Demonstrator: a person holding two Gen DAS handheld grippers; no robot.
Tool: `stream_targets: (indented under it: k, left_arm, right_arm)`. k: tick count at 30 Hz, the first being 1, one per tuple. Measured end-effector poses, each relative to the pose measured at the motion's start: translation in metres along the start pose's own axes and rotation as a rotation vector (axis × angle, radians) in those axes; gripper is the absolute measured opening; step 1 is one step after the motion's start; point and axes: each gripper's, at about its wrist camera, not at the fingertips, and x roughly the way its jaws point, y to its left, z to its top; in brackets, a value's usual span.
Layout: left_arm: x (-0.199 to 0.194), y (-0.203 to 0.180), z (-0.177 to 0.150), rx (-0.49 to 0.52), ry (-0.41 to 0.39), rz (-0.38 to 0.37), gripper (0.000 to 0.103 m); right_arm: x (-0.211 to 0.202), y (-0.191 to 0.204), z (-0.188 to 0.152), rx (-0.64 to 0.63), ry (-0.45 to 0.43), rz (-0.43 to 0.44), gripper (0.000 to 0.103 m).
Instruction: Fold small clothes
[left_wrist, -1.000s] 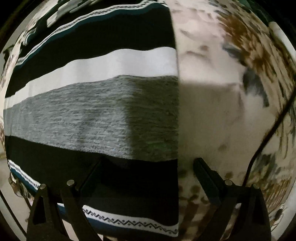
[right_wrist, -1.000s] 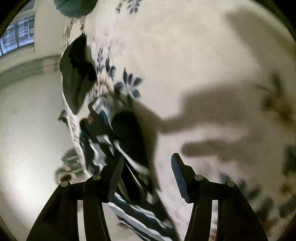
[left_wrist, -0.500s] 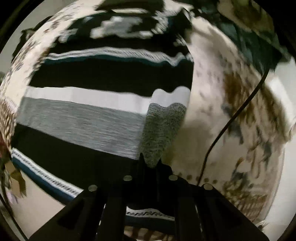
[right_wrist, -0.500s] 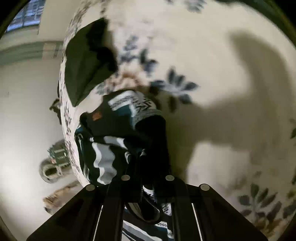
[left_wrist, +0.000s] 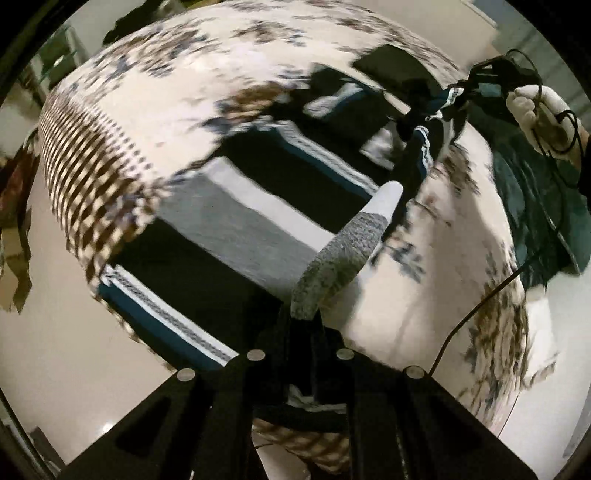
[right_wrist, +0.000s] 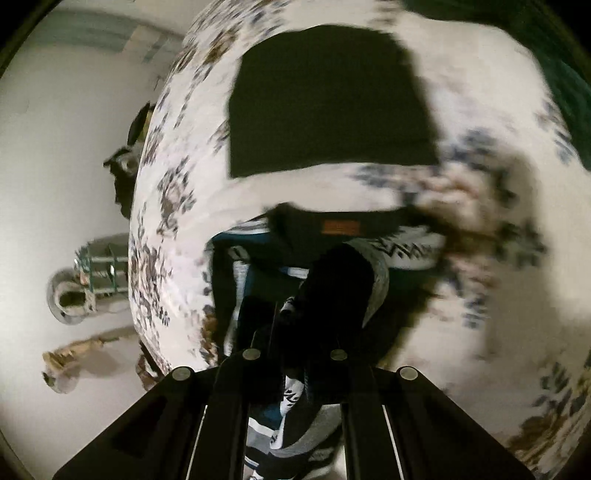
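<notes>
Both claws, spread a second ago, now pinch the striped garment (left_wrist: 258, 236): left gripper (left_wrist: 301, 328), right gripper (right_wrist: 295, 332); fold beginning.

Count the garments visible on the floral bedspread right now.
2. A striped sweater lies spread on the bedspread, both grippers' jaws shut on its edge; a plain dark garment lies flat beyond it. Others may be hidden off-frame.
</notes>
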Motion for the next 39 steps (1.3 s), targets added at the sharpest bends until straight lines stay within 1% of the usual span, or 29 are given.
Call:
stream_targets:
  k: [2,4,7,9,13,14,15,16,17,18,19,20,21,22,23,24,26,27,28,29,30,31,32,33,34,35,37,38,39]
  left_arm:
    - [0.01,0.027,0.012,-0.029,0.016,-0.014,0.006]
    - [0.026,0.055,0.022,-0.063,0.037,-0.021,0.005]
    - [0.05,0.1,0.036,-0.12,0.086,-0.051,0.005]
    - [0.06,0.121,0.041,-0.136,0.109,-0.063,0.005]
    - [0.077,0.152,0.046,-0.148,0.157,-0.083,0.005]
    - [0.083,0.16,0.047,-0.149,0.186,-0.093,0.007]
    - [0.089,0.172,0.047,-0.168,0.214,-0.106,0.011]
    - [0.092,0.186,0.047,-0.201,0.234,-0.145,0.014]
    - [0.094,0.196,0.047,-0.224,0.254,-0.176,0.024]
    - [0.094,0.205,0.046,-0.236,0.27,-0.189,0.031]
    - [0.092,0.211,0.046,-0.243,0.278,-0.198,0.035]
    - [0.088,0.218,0.046,-0.243,0.281,-0.206,0.038]
    - [0.084,0.222,0.047,-0.235,0.286,-0.211,0.039]
    - [0.079,0.223,0.048,-0.219,0.295,-0.199,0.044]
    - [0.076,0.223,0.049,-0.207,0.297,-0.198,0.045]
    - [0.071,0.221,0.051,-0.197,0.292,-0.212,0.045]
    - [0.067,0.217,0.056,-0.191,0.286,-0.213,0.045]
    - [0.062,0.214,0.057,-0.201,0.279,-0.222,0.045]
    - [0.058,0.212,0.057,-0.213,0.271,-0.222,0.045]
    - [0.057,0.215,0.06,-0.221,0.264,-0.215,0.045]
    - [0.051,0.217,0.059,-0.23,0.248,-0.202,0.045]
    - [0.046,0.219,0.056,-0.244,0.233,-0.185,0.045]
    - [0.044,0.22,0.056,-0.255,0.227,-0.172,0.045]
    - [0.04,0.224,0.053,-0.269,0.223,-0.152,0.045]
    - [0.038,0.226,0.05,-0.276,0.224,-0.138,0.045]
    - [0.034,0.229,0.047,-0.285,0.223,-0.115,0.045]
    - [0.024,0.237,0.042,-0.296,0.217,-0.078,0.045]
    - [0.021,0.238,0.04,-0.298,0.214,-0.072,0.045]
    - [0.018,0.236,0.039,-0.295,0.211,-0.066,0.045]
  right_arm:
    - [0.027,0.037,0.005,-0.032,0.014,-0.03,0.007]
    - [0.067,0.075,0.012,-0.06,0.032,-0.083,0.007]
    - [0.125,0.12,0.018,-0.095,0.059,-0.171,0.007]
    - [0.157,0.145,0.019,-0.129,0.074,-0.224,0.007]
    - [0.208,0.178,0.018,-0.171,0.091,-0.296,0.007]
    - [0.219,0.185,0.018,-0.18,0.097,-0.312,0.007]
    - [0.227,0.189,0.018,-0.186,0.104,-0.332,0.007]
    - [0.235,0.19,0.018,-0.181,0.12,-0.35,0.008]
    - [0.243,0.19,0.018,-0.164,0.137,-0.348,0.013]
    - [0.245,0.189,0.015,-0.151,0.154,-0.336,0.02]
    - [0.246,0.19,0.01,-0.147,0.167,-0.309,0.041]
    - [0.239,0.19,0.001,-0.145,0.173,-0.257,0.058]
    - [0.229,0.19,-0.013,-0.148,0.169,-0.214,0.062]
    - [0.217,0.189,-0.03,-0.16,0.164,-0.188,0.062]
    - [0.21,0.187,-0.044,-0.175,0.166,-0.177,0.062]
    - [0.198,0.183,-0.068,-0.196,0.173,-0.169,0.062]
    - [0.183,0.169,-0.12,-0.201,0.193,-0.18,0.062]
    - [0.179,0.159,-0.148,-0.192,0.214,-0.186,0.062]
    - [0.179,0.148,-0.183,-0.184,0.245,-0.183,0.062]
    - [0.181,0.141,-0.208,-0.184,0.271,-0.195,0.062]
    - [0.189,0.13,-0.245,-0.188,0.313,-0.224,0.062]
    - [0.198,0.119,-0.28,-0.17,0.344,-0.23,0.062]
    - [0.205,0.11,-0.303,-0.146,0.363,-0.225,0.062]
    - [0.217,0.098,-0.332,-0.103,0.39,-0.204,0.061]
    - [0.23,0.088,-0.359,-0.051,0.409,-0.172,0.057]
    - [0.239,0.084,-0.376,-0.028,0.418,-0.153,0.051]
    - [0.255,0.085,-0.419,-0.012,0.417,-0.093,0.05]
    - [0.257,0.089,-0.433,-0.02,0.42,-0.066,0.05]
    - [0.261,0.098,-0.454,-0.043,0.441,-0.031,0.05]
